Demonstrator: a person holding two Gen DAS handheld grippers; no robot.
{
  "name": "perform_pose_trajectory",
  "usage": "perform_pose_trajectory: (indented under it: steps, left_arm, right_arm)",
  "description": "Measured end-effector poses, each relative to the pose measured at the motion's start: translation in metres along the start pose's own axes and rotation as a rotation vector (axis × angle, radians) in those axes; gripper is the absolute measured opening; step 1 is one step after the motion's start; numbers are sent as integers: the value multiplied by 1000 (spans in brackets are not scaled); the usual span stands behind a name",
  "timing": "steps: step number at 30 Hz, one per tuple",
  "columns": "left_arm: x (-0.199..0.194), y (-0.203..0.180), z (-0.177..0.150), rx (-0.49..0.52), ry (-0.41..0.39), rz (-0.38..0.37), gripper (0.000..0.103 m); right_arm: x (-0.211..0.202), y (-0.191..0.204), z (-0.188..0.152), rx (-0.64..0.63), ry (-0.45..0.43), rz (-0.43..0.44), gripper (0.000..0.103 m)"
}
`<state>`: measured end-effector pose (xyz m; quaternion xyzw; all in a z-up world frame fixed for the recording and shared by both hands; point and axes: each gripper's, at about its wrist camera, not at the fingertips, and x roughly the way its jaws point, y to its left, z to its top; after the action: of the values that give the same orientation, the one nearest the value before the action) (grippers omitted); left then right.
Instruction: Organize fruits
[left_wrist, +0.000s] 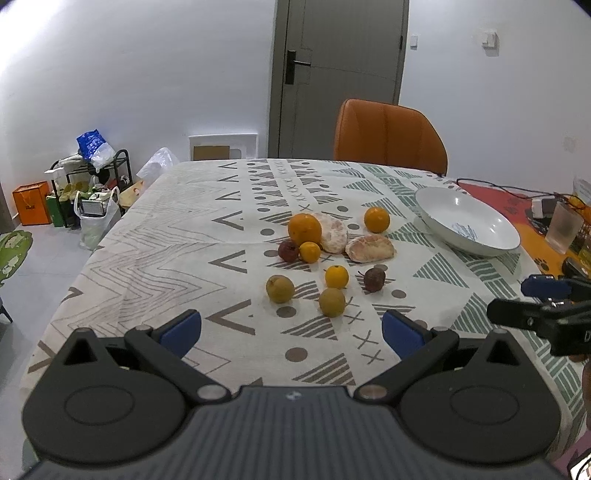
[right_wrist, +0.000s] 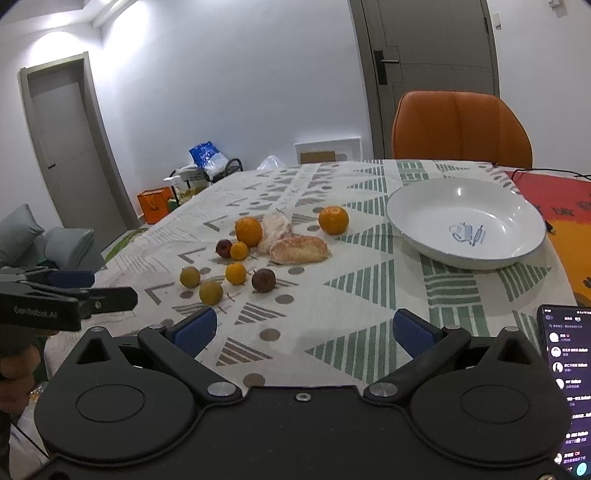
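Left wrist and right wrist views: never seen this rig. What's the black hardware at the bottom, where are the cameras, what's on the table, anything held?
No robot arm: a person holds one two-finger gripper in each hand, each with a fisheye camera looking along its fingers. The left wrist view shows the left gripper; the right gripper fills the bottom of its own view. Both jaws stand wide open and hold nothing. On the patterned tablecloth lie loose fruits: a large orange, smaller oranges, two yellow-brown fruits, two dark red ones and two peeled citrus pieces. To their right sits an empty white bowl. An orange chair stands behind the table.
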<state>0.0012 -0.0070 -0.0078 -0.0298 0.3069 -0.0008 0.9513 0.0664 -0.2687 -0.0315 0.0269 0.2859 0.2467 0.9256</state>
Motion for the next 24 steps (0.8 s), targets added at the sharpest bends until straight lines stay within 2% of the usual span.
perform_pose_trajectory:
  steps: [8, 12, 13, 15, 17, 22, 24]
  left_arm:
    - [5, 6, -4, -46, -17, -14, 101]
    - [6, 4, -5, -59, -52, -7, 100]
    - [7, 3, -5, -59, -57, -8, 99]
    - [10, 2, -5, -68, -63, -17, 94]
    - [14, 1, -6, -83, -60, -27, 91]
    - [22, -2, -7, -81, -52, -36, 78]
    - [23, -3, -7, -78, -60, -50, 73]
  right_arm:
    - [10, 0, -2, 3, -13, 17, 103]
    - [14, 2, -1, -1, -23, 45, 101]
    - [15, 3, -1, -7, -27, 48, 100]
    - [19, 3, -1, -8, -25, 54, 89]
    - [23, 3, 0, -2, -26, 67, 84]
    - [28, 3, 0, -9, -34, 73, 81]
    - [32, 2, 1, 3, -25, 80, 75]
